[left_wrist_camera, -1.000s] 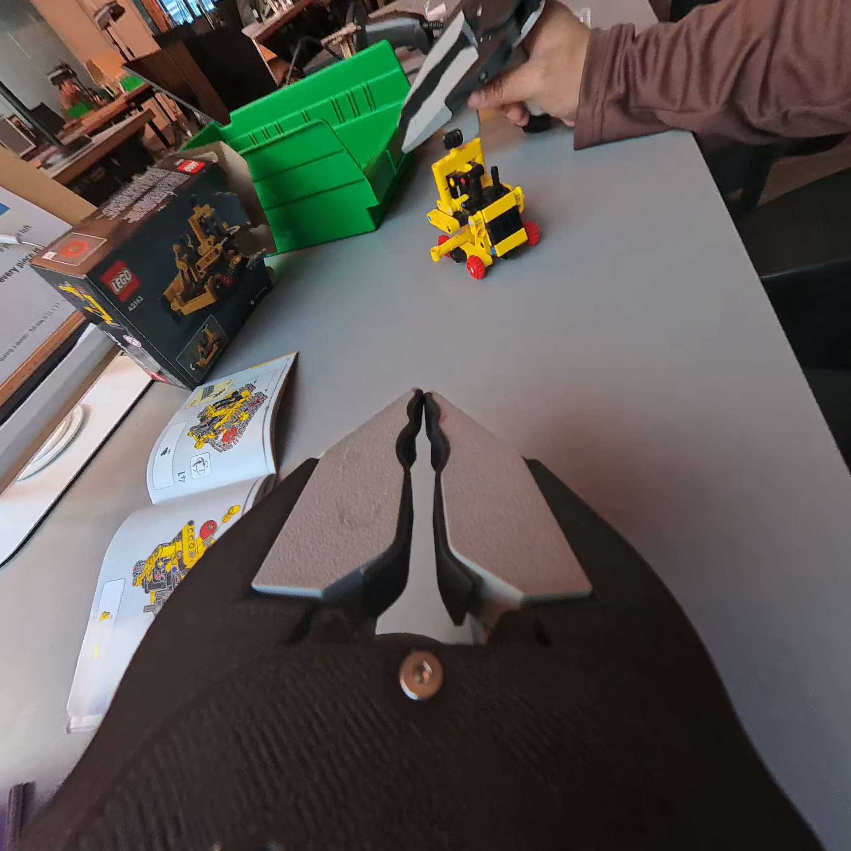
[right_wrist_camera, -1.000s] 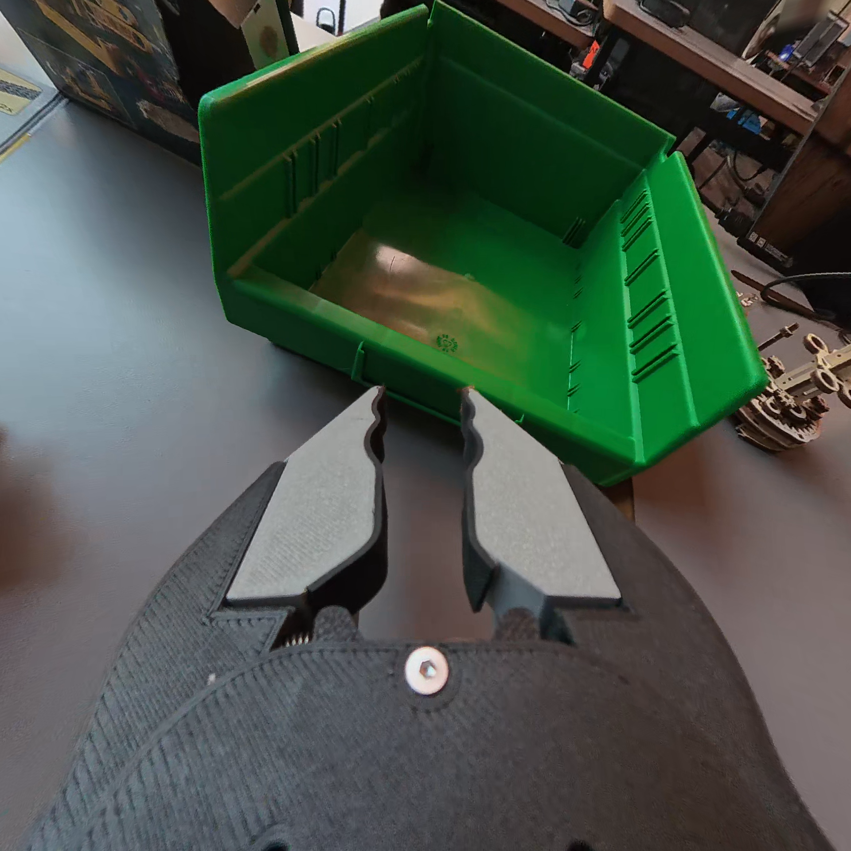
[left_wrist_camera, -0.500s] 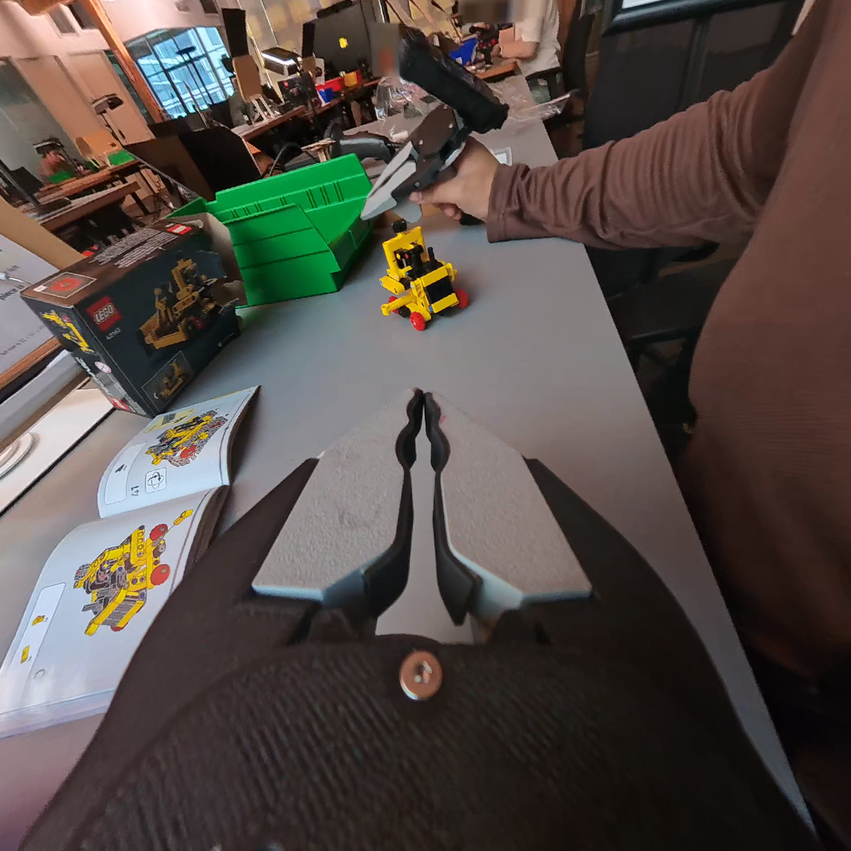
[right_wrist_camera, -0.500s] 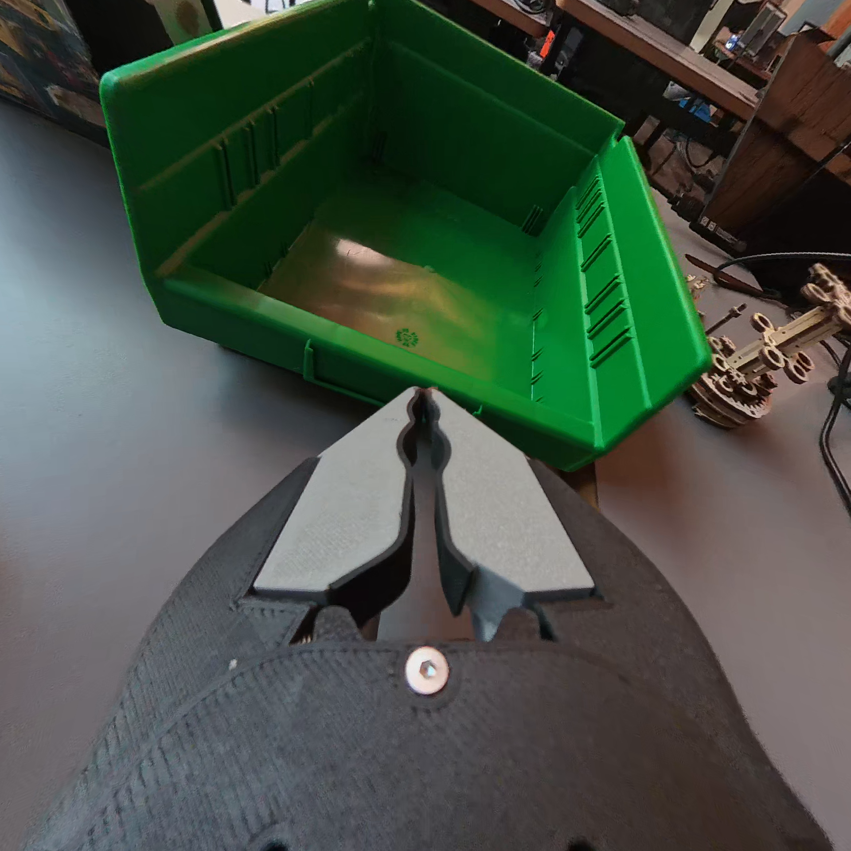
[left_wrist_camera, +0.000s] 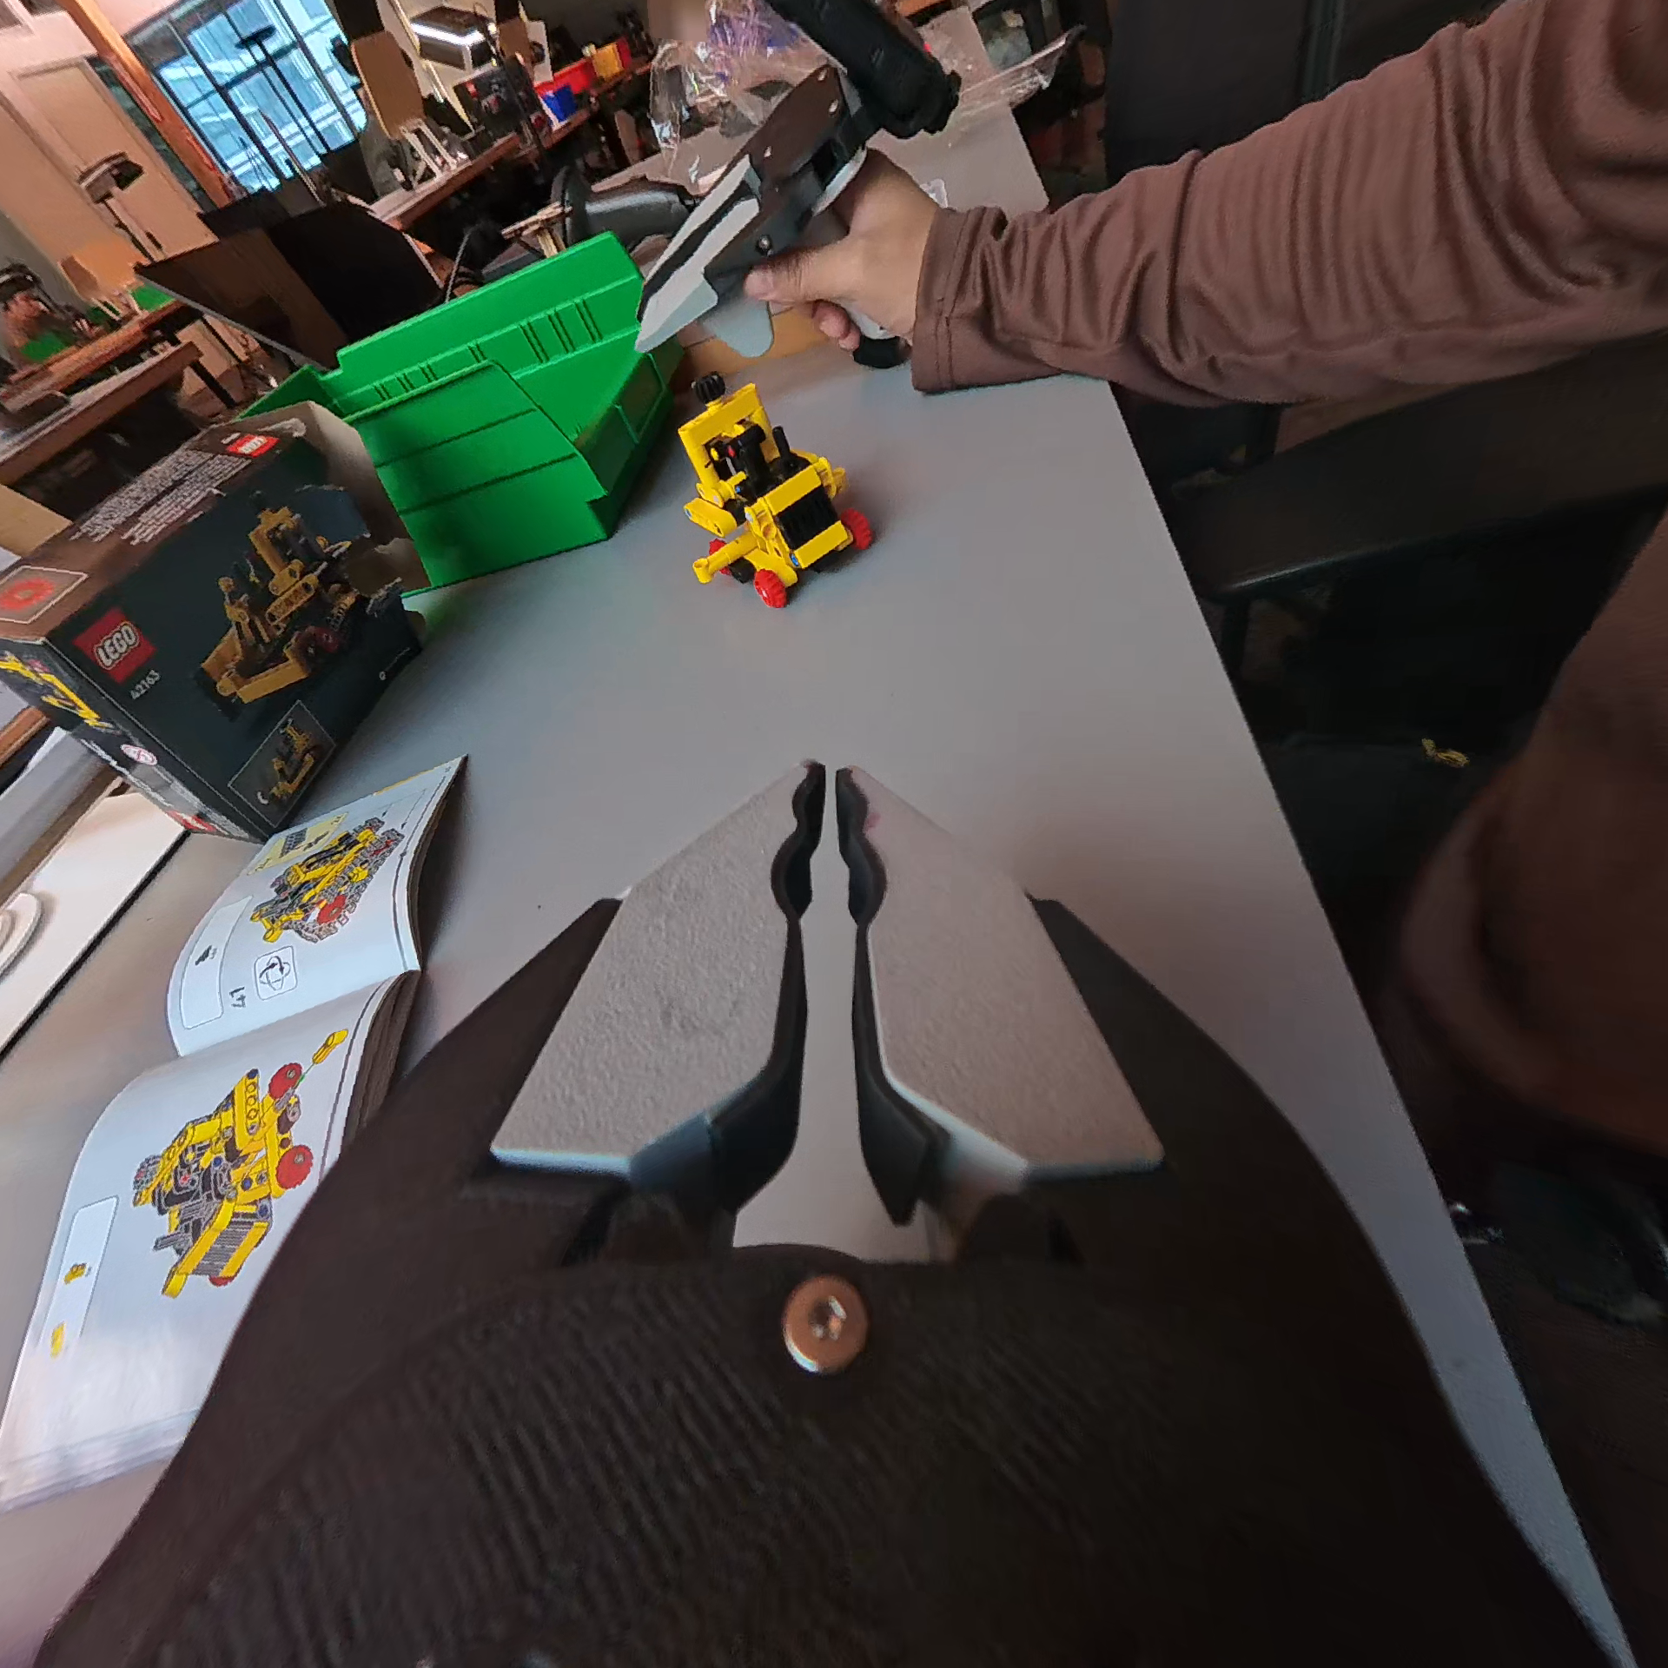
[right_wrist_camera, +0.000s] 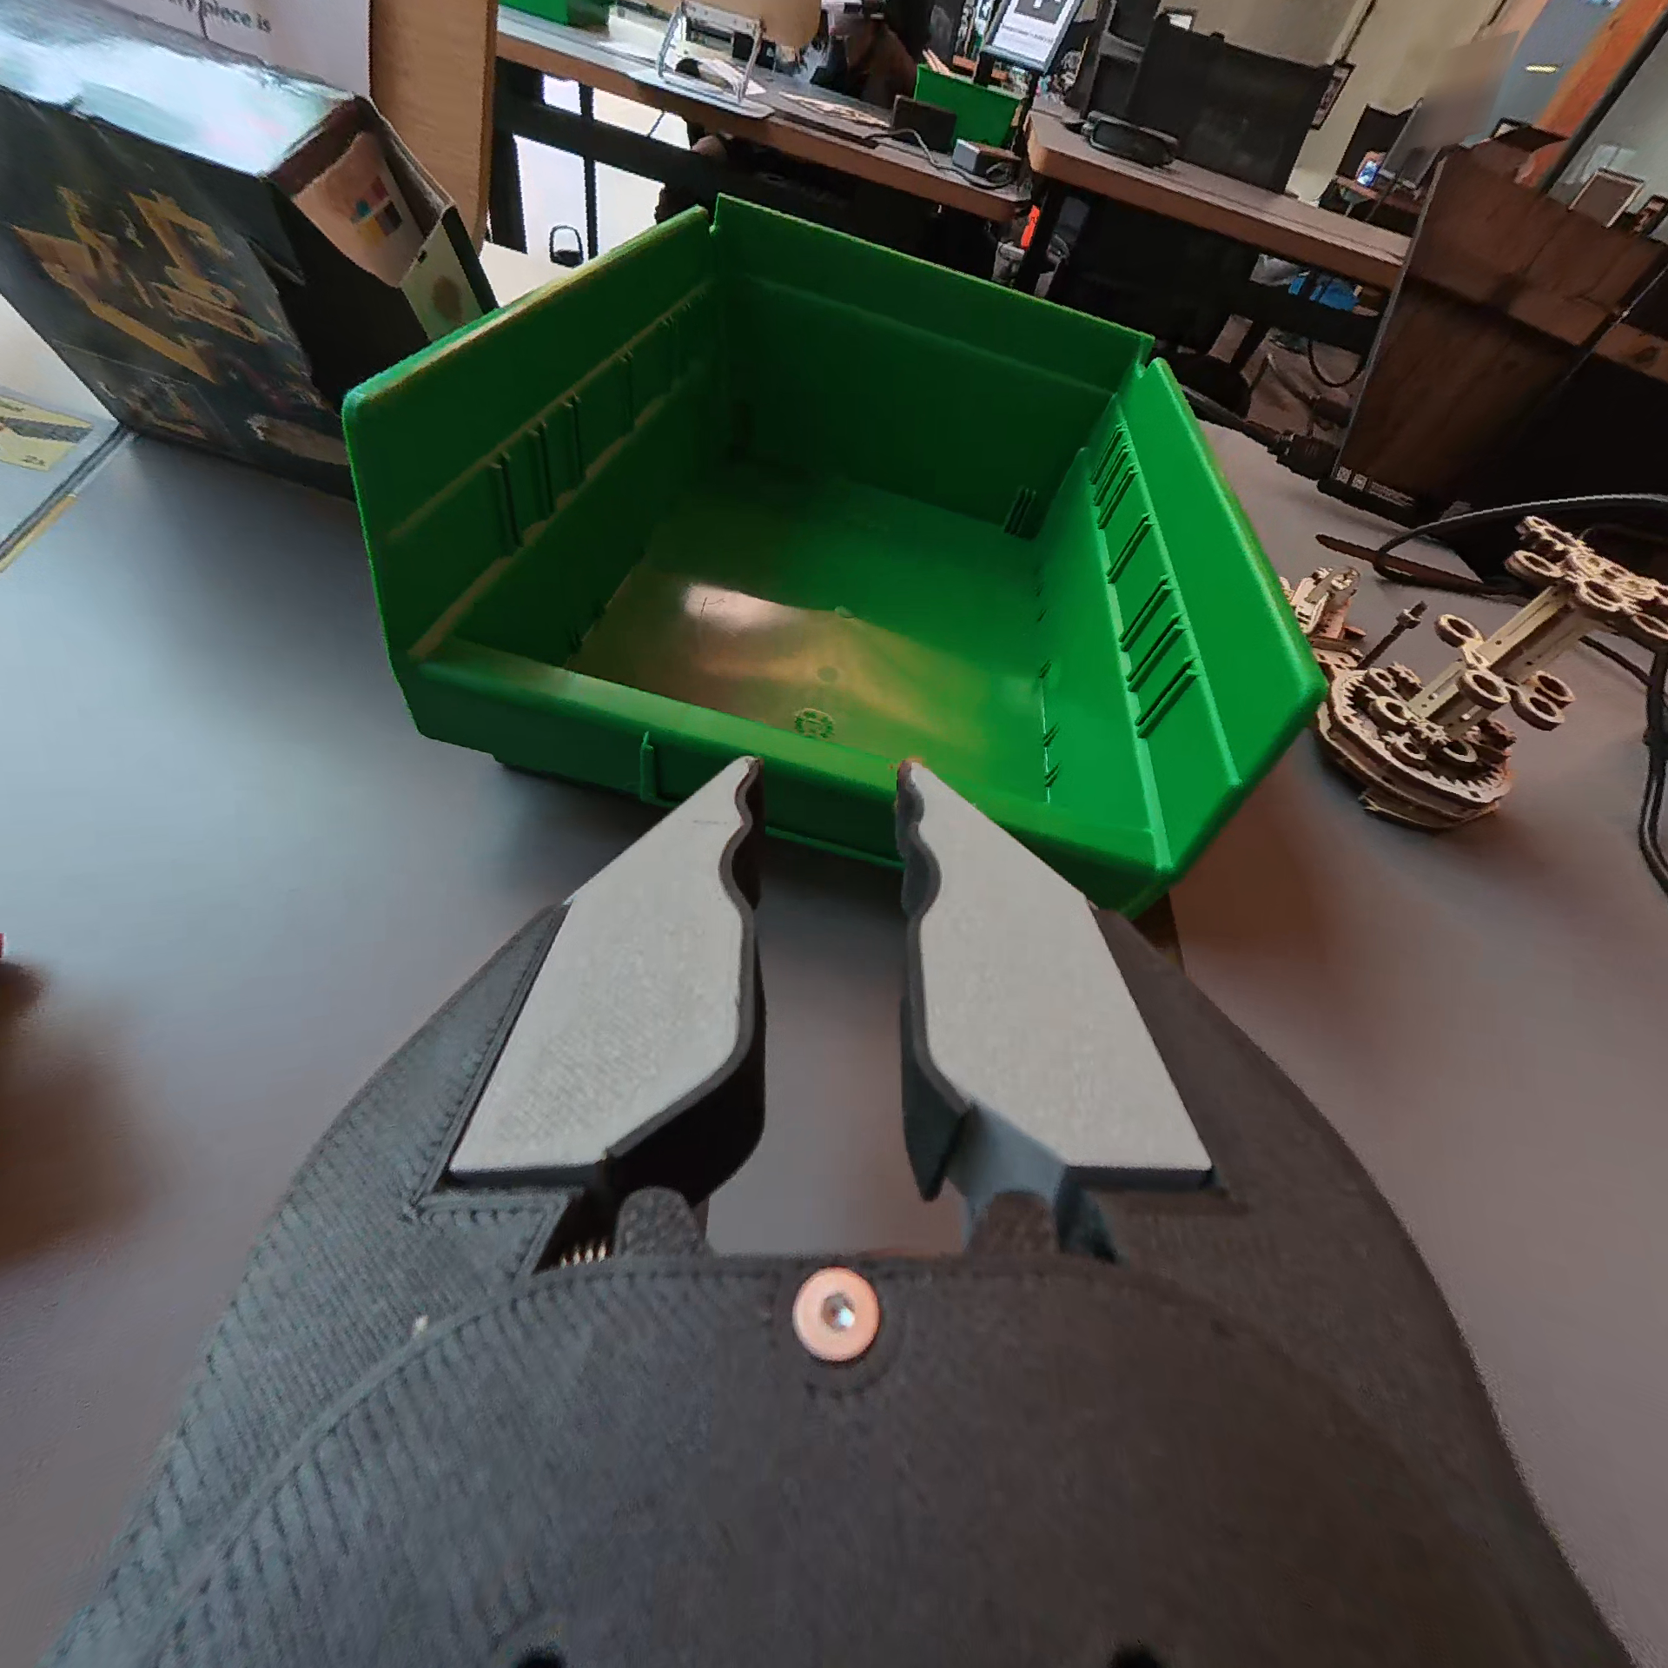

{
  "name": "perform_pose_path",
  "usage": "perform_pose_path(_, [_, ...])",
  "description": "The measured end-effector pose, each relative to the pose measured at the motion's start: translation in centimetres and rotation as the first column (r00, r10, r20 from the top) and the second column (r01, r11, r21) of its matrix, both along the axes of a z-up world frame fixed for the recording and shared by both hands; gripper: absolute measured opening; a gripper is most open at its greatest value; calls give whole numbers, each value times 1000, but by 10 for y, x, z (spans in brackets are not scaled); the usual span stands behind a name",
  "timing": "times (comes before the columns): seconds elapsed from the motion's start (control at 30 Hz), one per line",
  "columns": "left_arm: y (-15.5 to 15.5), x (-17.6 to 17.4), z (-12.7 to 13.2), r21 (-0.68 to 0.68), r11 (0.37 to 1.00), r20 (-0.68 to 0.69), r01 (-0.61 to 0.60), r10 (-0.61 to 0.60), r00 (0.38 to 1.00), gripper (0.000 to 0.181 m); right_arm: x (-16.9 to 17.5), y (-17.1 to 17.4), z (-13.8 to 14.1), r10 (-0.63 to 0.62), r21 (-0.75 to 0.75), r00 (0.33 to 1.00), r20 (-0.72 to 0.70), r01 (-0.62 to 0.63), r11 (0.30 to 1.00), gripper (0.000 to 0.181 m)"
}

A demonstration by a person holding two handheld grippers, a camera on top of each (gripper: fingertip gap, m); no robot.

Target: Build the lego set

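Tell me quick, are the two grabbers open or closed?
Left gripper: closed, holding nothing.
Right gripper: open, fingers apart, holding nothing.

Wooden gear model [right_wrist_camera: 1435, 713] — right of green bin [right_wrist_camera: 1200, 650] — grey table [right_wrist_camera: 226, 812].

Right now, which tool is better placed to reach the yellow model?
Right. The right tool hangs open just above the yellow model beside the green bin. The left tool is shut, well back.
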State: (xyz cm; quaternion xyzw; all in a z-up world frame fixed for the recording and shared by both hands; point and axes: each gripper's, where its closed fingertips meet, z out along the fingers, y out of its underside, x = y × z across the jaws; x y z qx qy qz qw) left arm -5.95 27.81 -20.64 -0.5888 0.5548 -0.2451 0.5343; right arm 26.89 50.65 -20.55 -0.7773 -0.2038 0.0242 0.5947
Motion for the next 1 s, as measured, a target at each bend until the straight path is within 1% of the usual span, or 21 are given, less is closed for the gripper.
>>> perform_pose_path(0.13, [0, 0, 2, -5, 1000, 11, 9, -8, 1000, 0, -2, -2, 3, 5, 9, 1000, -13, -5, 1000, 25])
perform_pose_path(0.23, [8, -5, 7, 12, 1000, 43, -11, 11, 999, 0, -2, -1, 2, 8, 6, 1000, -18, -8, 1000, 25])
perform_pose_path(0.27, [11, -7, 8, 3, 1000, 51, -16, 16, 999, 0, -1, -1, 3, 8, 6, 1000, -20, -8, 1000, 25])
perform_pose_path(0.37, [13, -8, 9, -80, 997, 84, 10, -3, 996, 0, 2, 1, 3, 2, 11, 1000, -23, -2, 1000, 25])
perform_pose_path(0.47, [11, -9, 12, -112, 993, 111, 39, -26, 993, 0, 7, 7, 3, -10, 5, 999, -34, 10, 1000, 25])
perform_pose_path(0.63, [3, -5, 7, -107, 990, 76, 95, -87, 993, 0, 11, 11, 0, -12, -18, 999, -49, 11, 1000, 26])
perform_pose_path(0.83, [8, -8, 12, -182, 978, 132, 102, -79, 988, 0, 12, 11, -1, -18, -22, 999, -43, 17, 1000, 26])
perform_pose_path(1.0, [9, -4, 6, -190, 978, 85, 91, -76, 993, 2, 13, 11, -1, -24, -17, 999, -38, 24, 1000, 26])
